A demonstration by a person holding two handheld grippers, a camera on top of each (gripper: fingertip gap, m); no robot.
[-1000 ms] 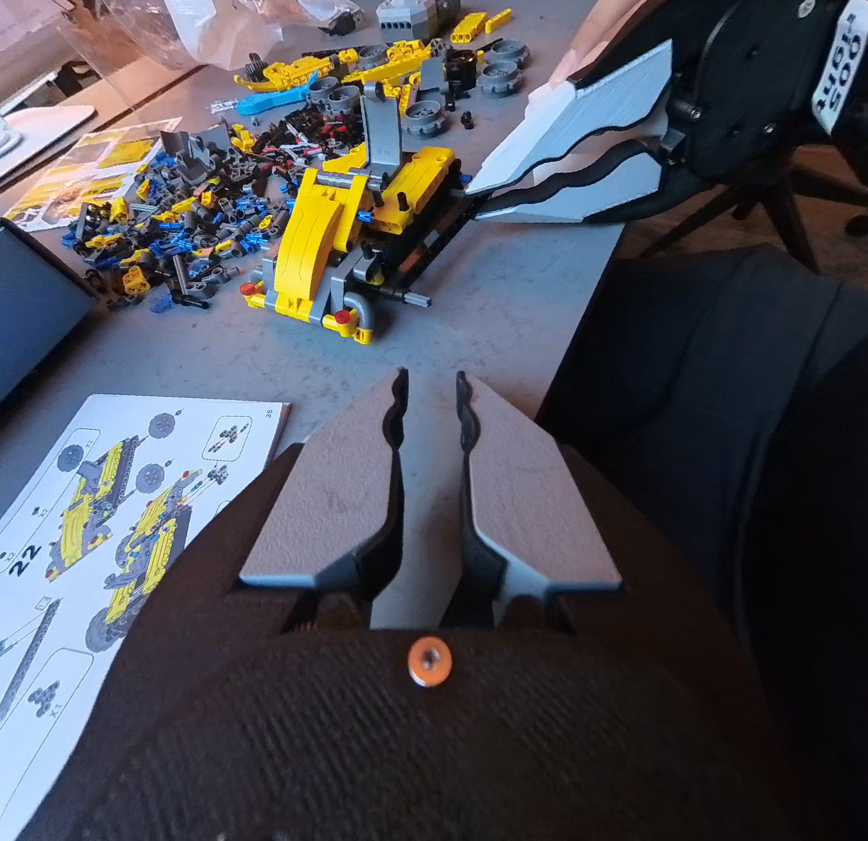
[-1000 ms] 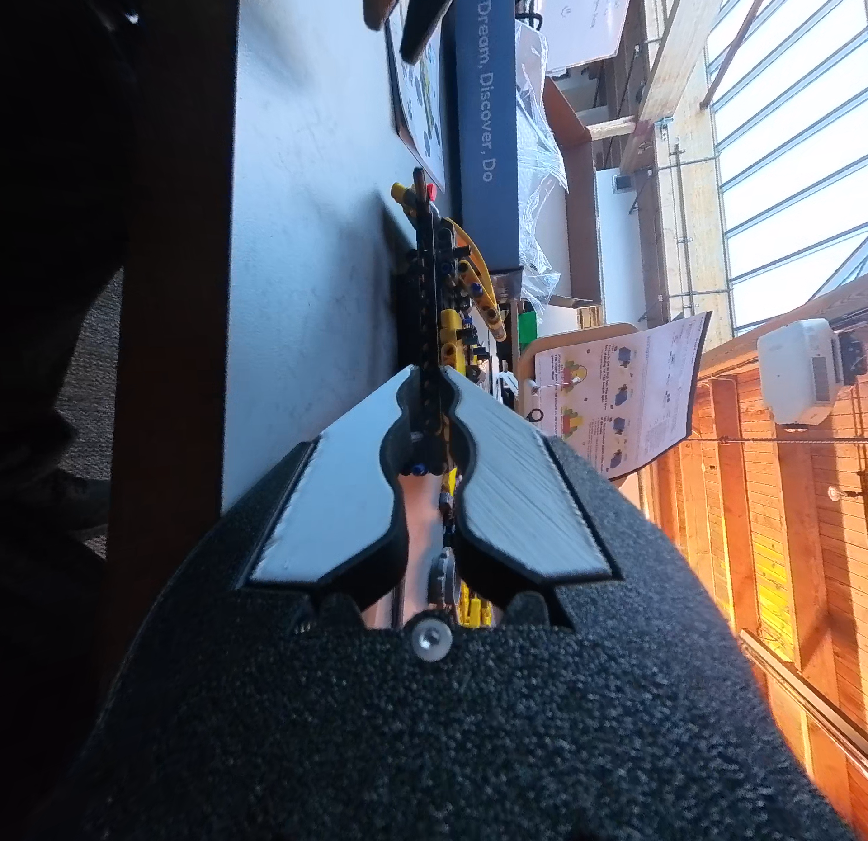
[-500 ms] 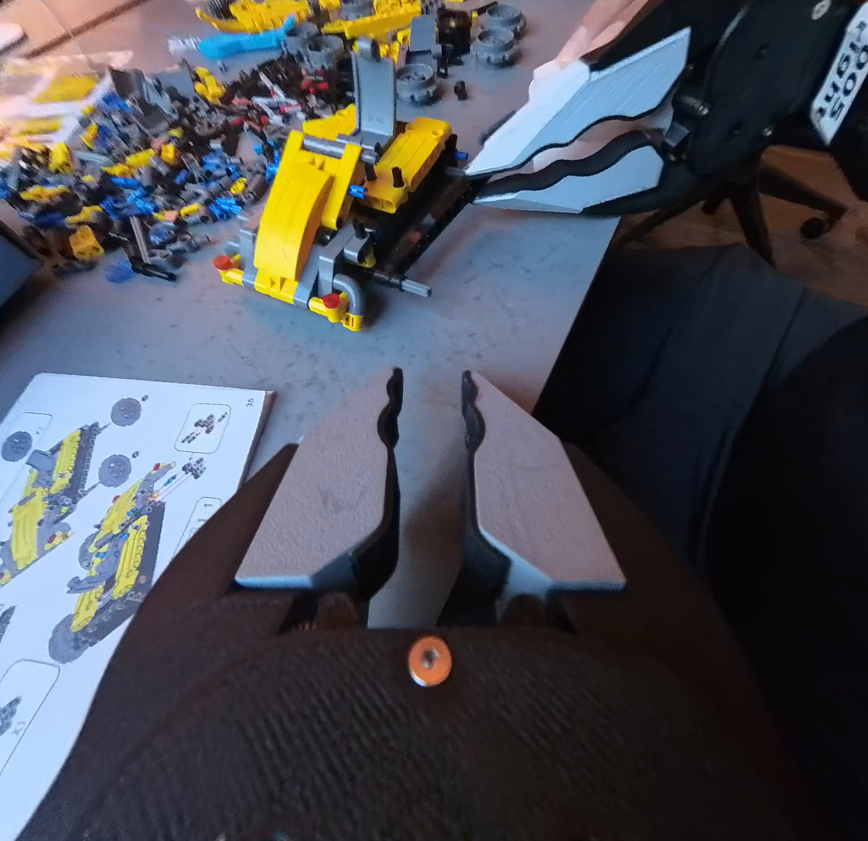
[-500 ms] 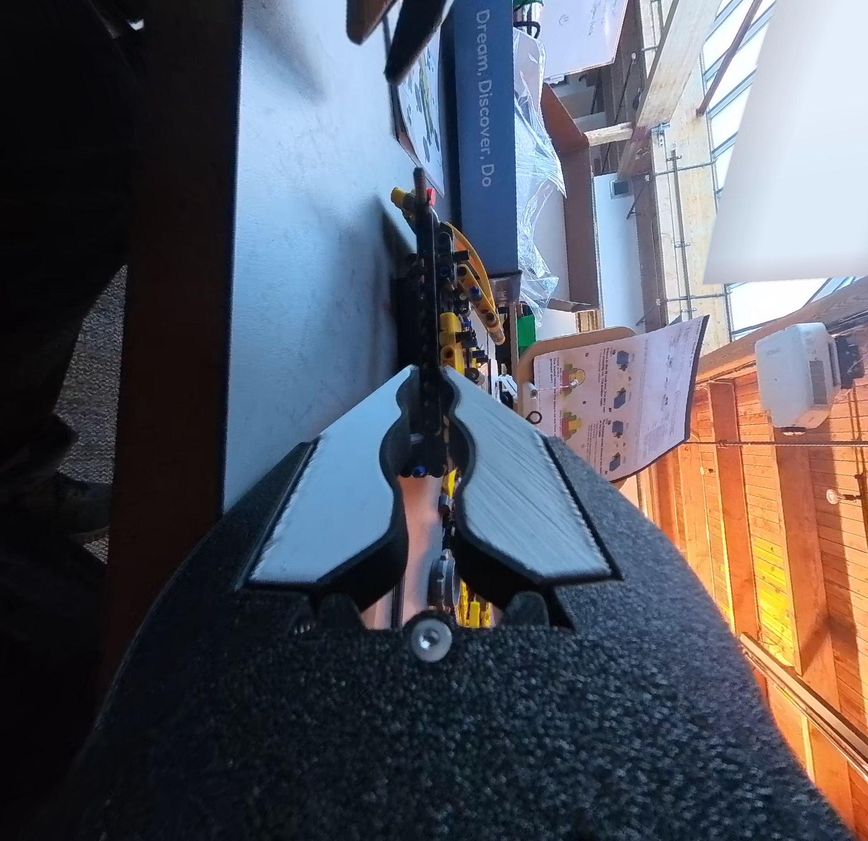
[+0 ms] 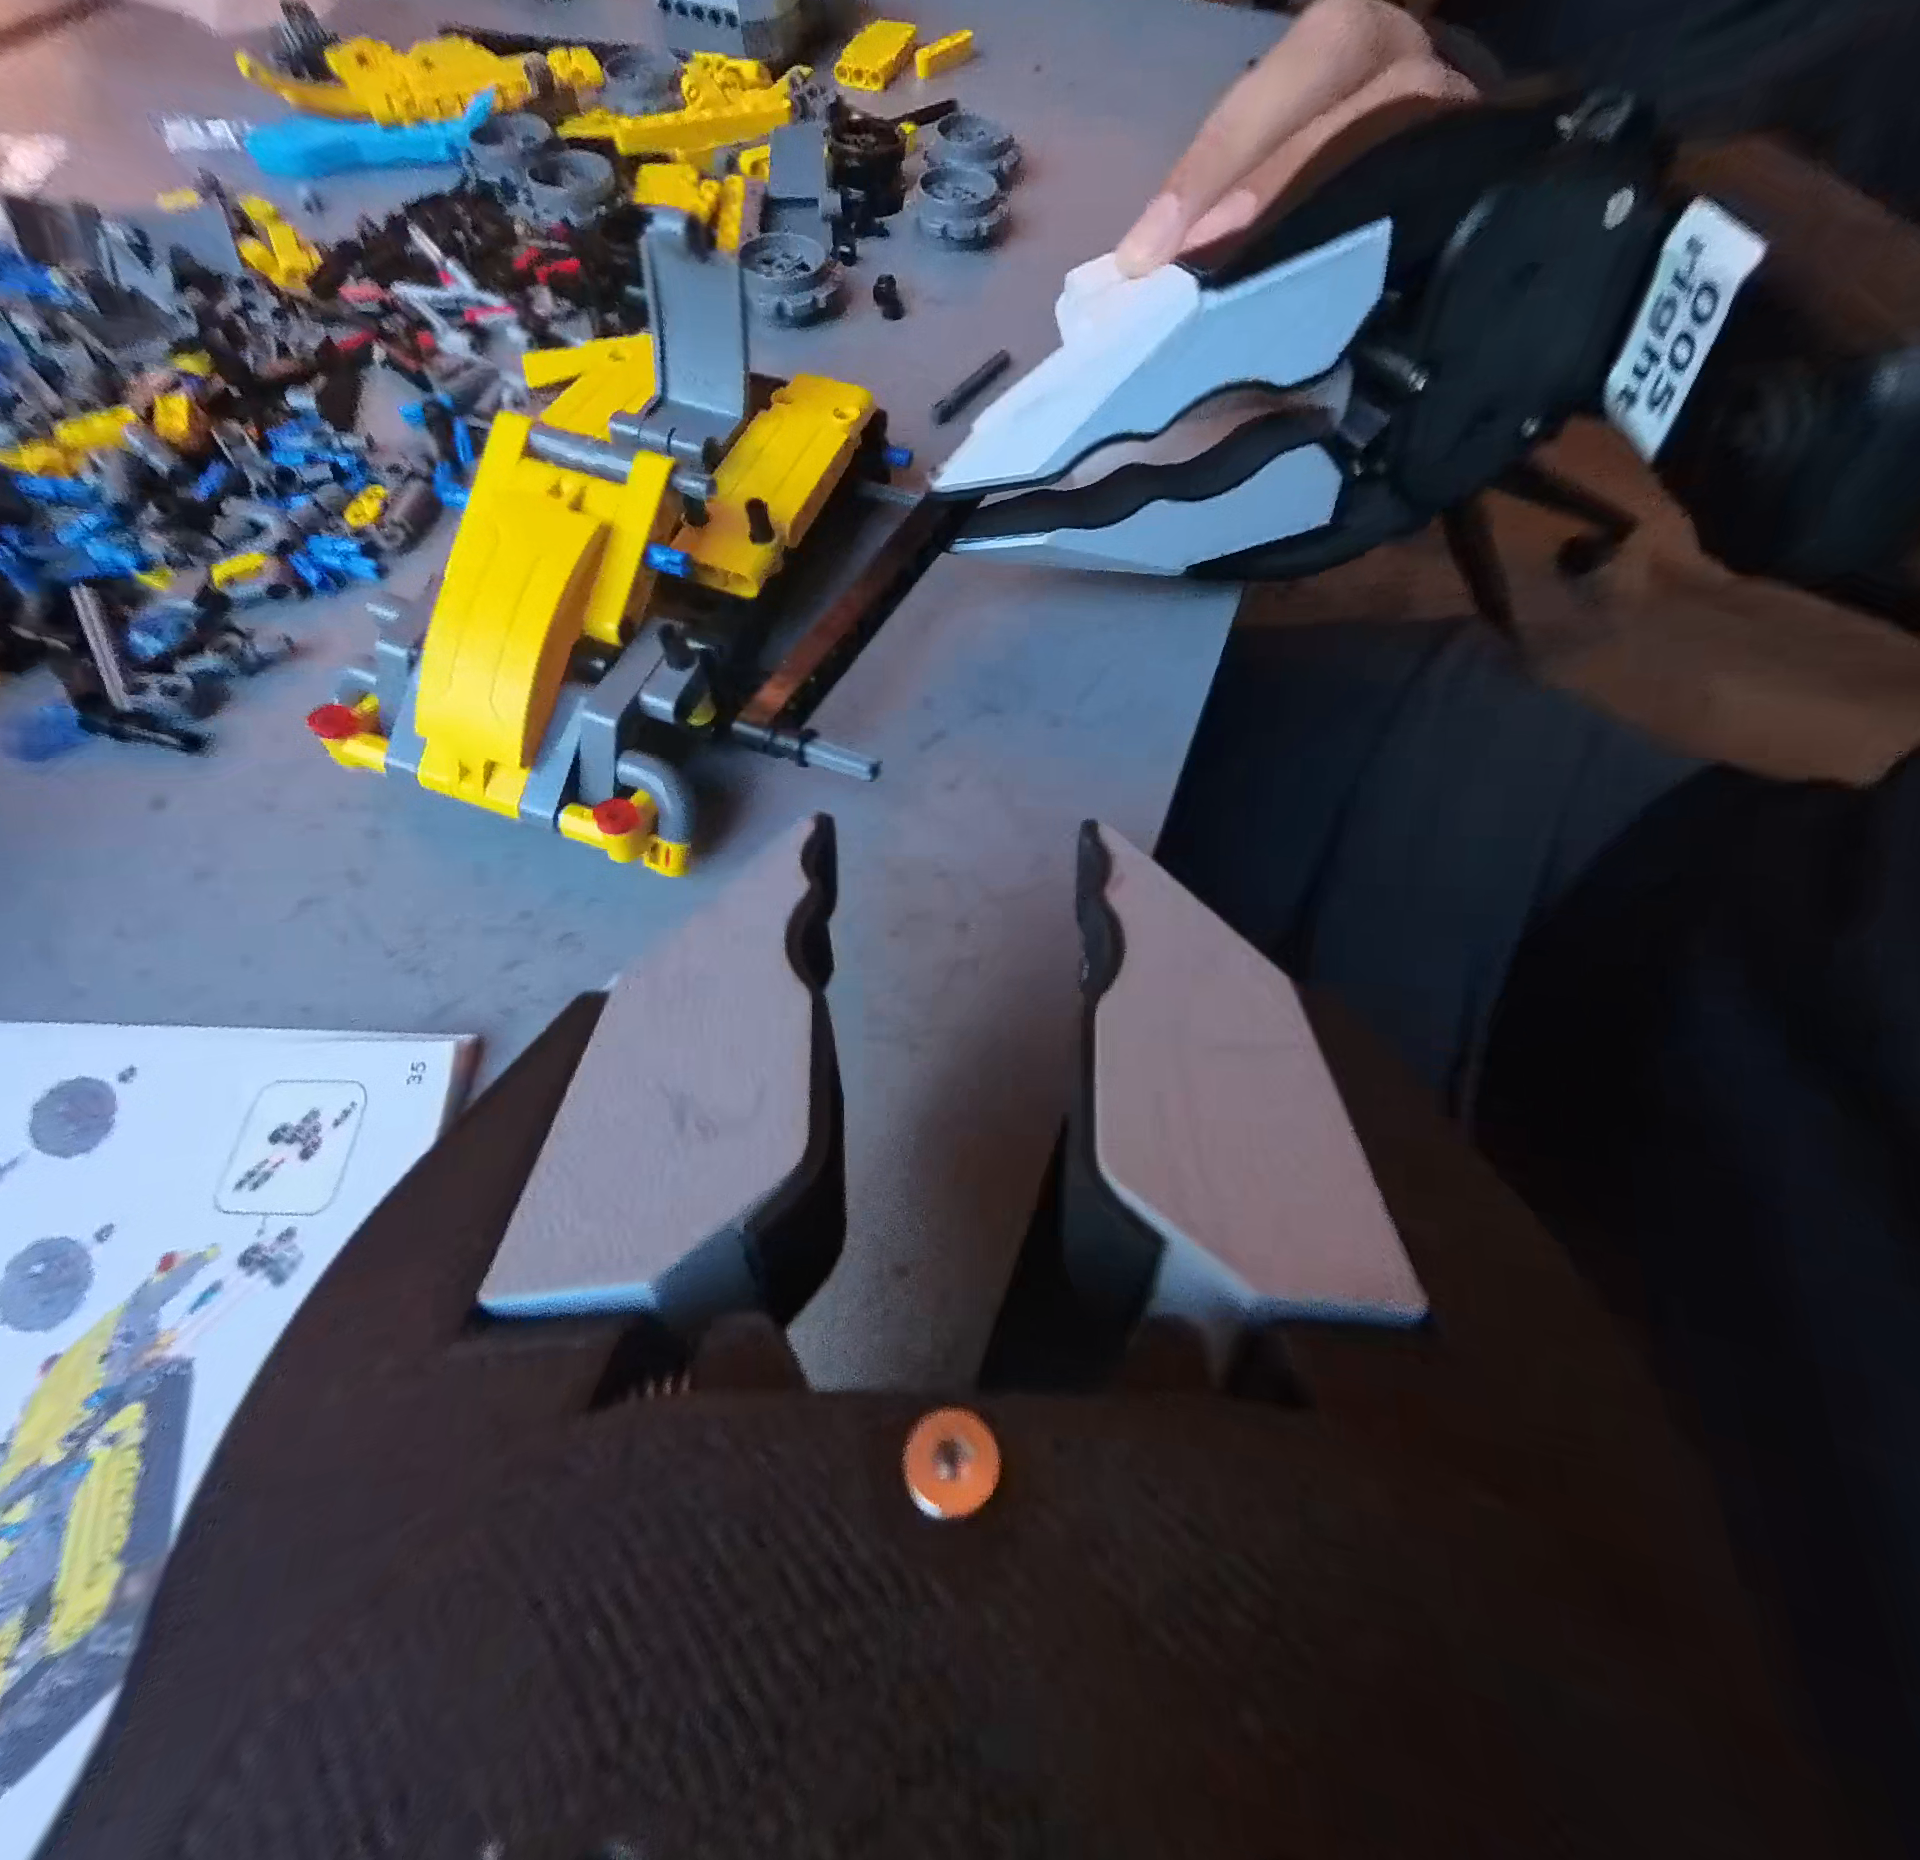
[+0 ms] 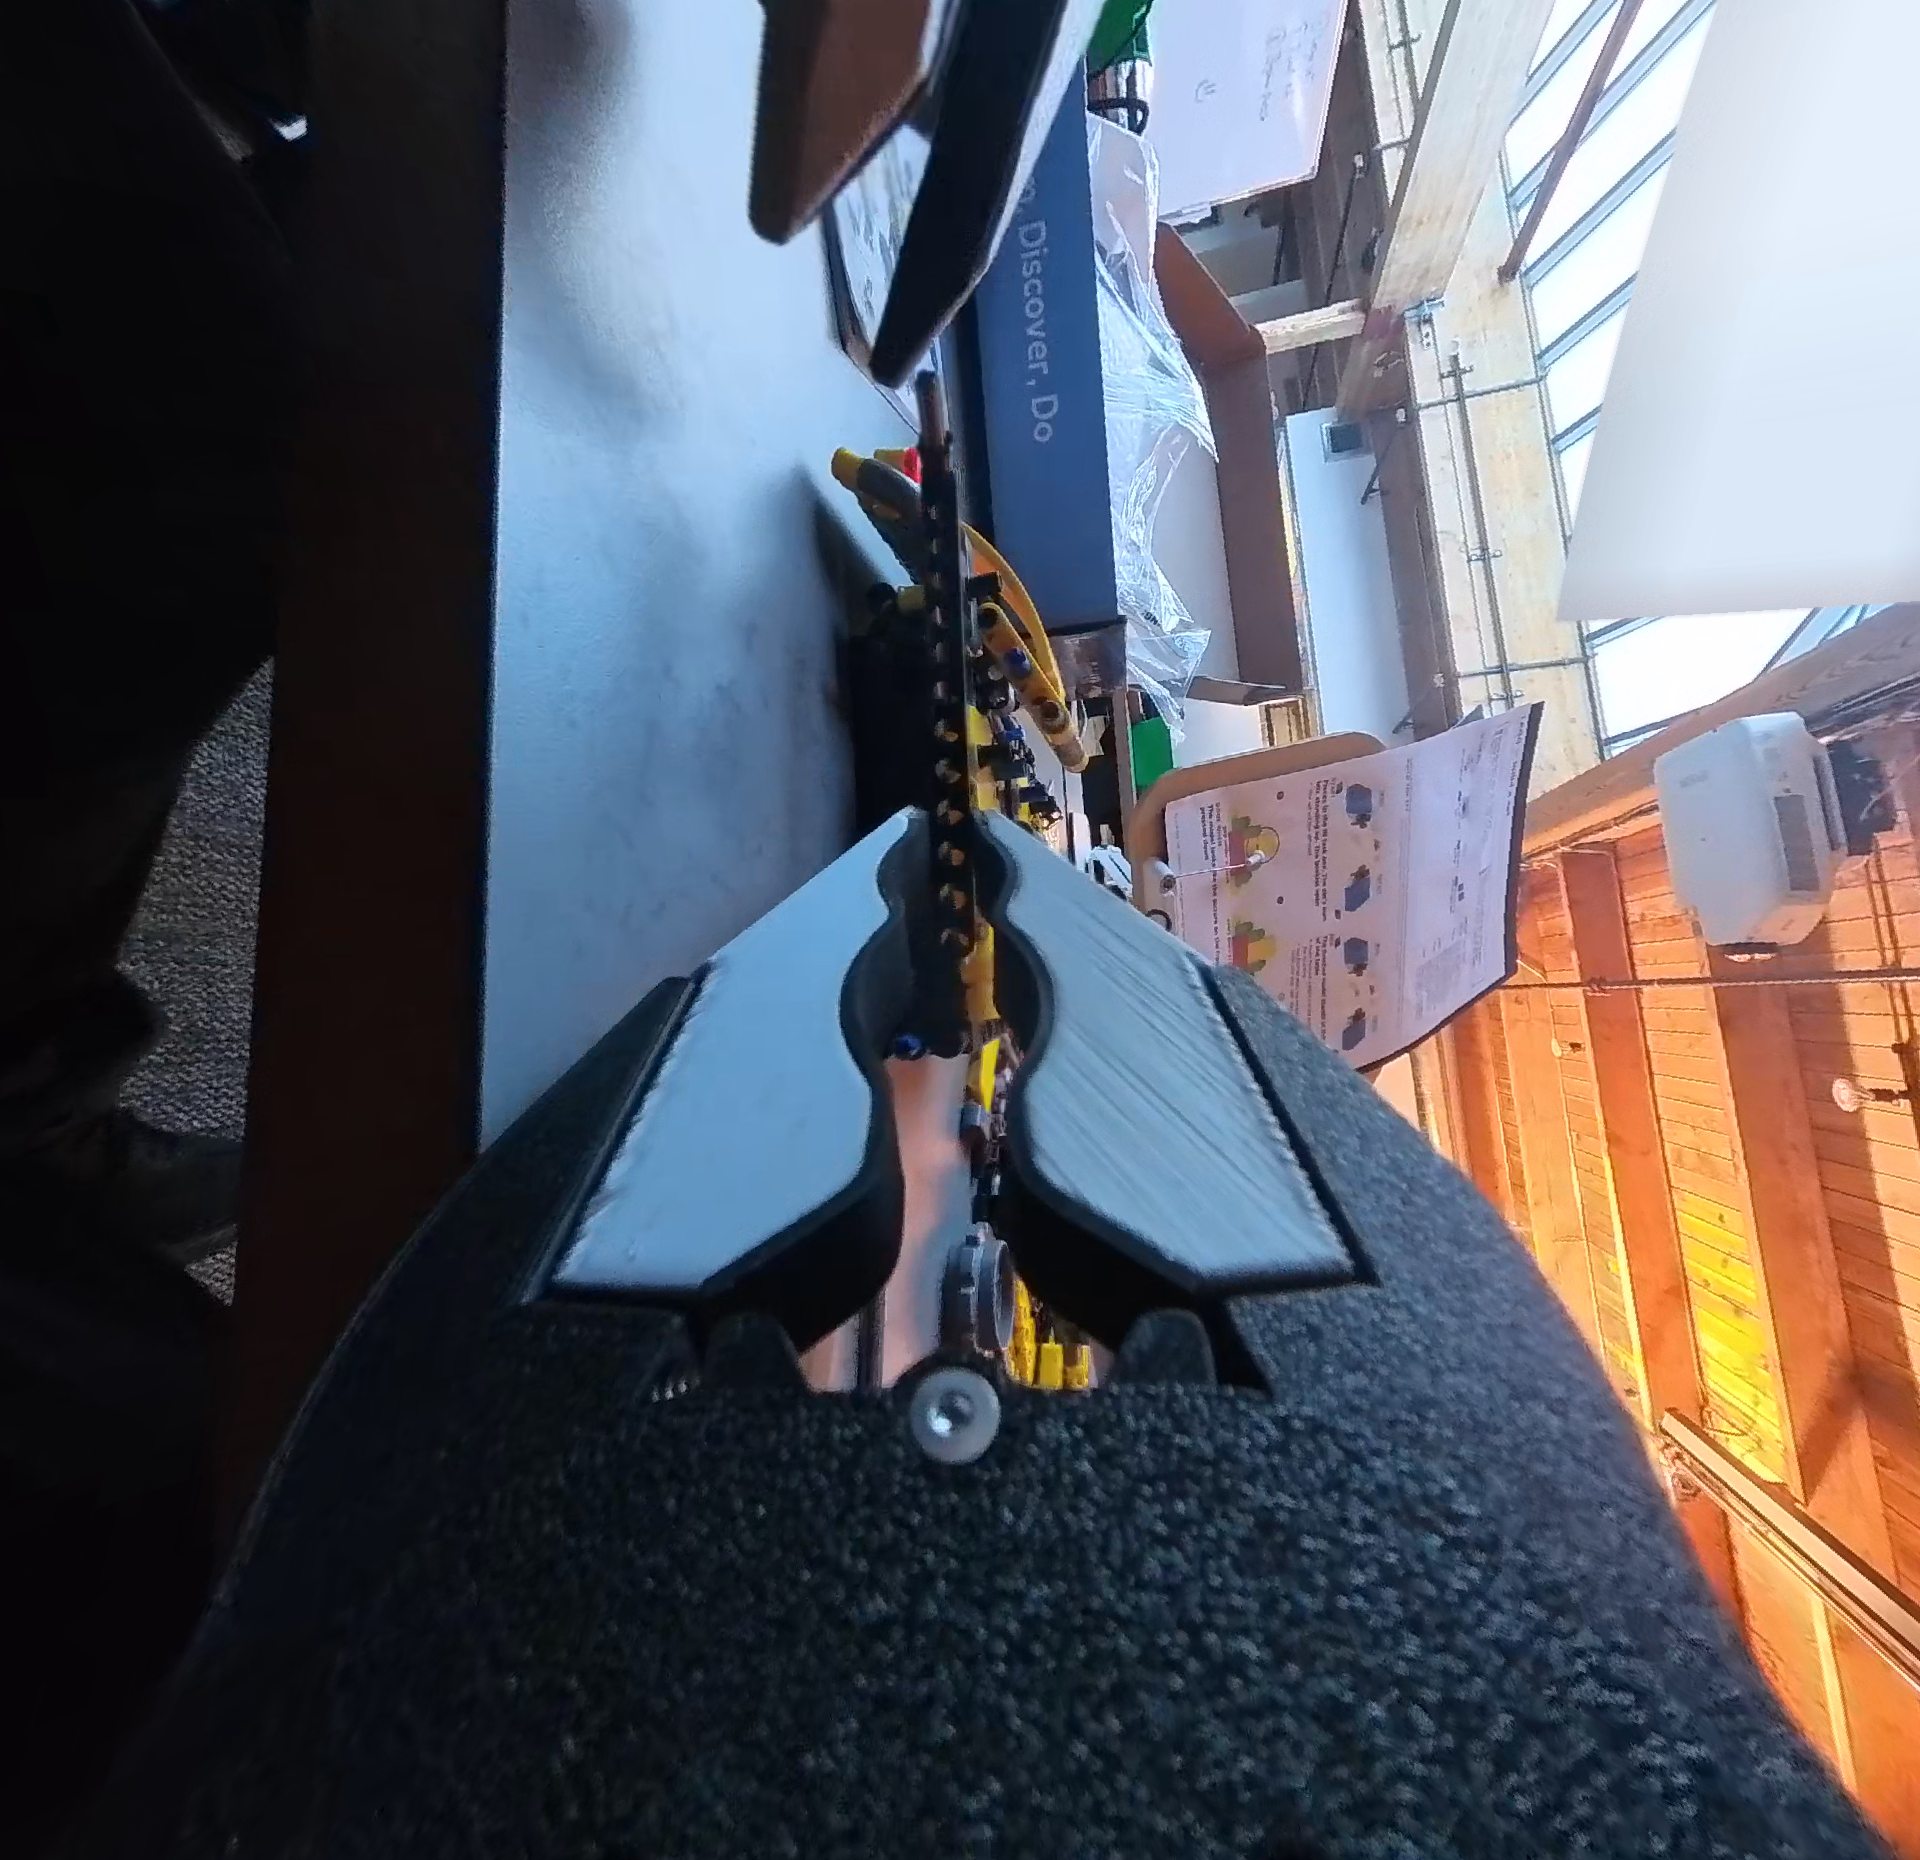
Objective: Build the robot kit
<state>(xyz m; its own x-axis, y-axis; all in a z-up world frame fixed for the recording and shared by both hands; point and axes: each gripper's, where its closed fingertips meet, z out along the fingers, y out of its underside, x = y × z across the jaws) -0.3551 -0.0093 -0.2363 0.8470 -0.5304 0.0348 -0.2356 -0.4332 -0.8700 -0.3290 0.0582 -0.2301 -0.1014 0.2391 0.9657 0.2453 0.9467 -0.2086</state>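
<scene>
Left wrist view: the left hand-held gripper (image 5: 951,854) hovers over the grey surface (image 5: 260,896) with its fingers parted and nothing between them, near a yellow brick vehicle (image 5: 582,605). An instruction booklet (image 5: 156,1239) lies just beside it. Right wrist view: the right hand-held gripper (image 6: 951,823) is clamped on the vehicle's black studded beam (image 6: 943,688), which stands off the surface (image 6: 644,667).
</scene>
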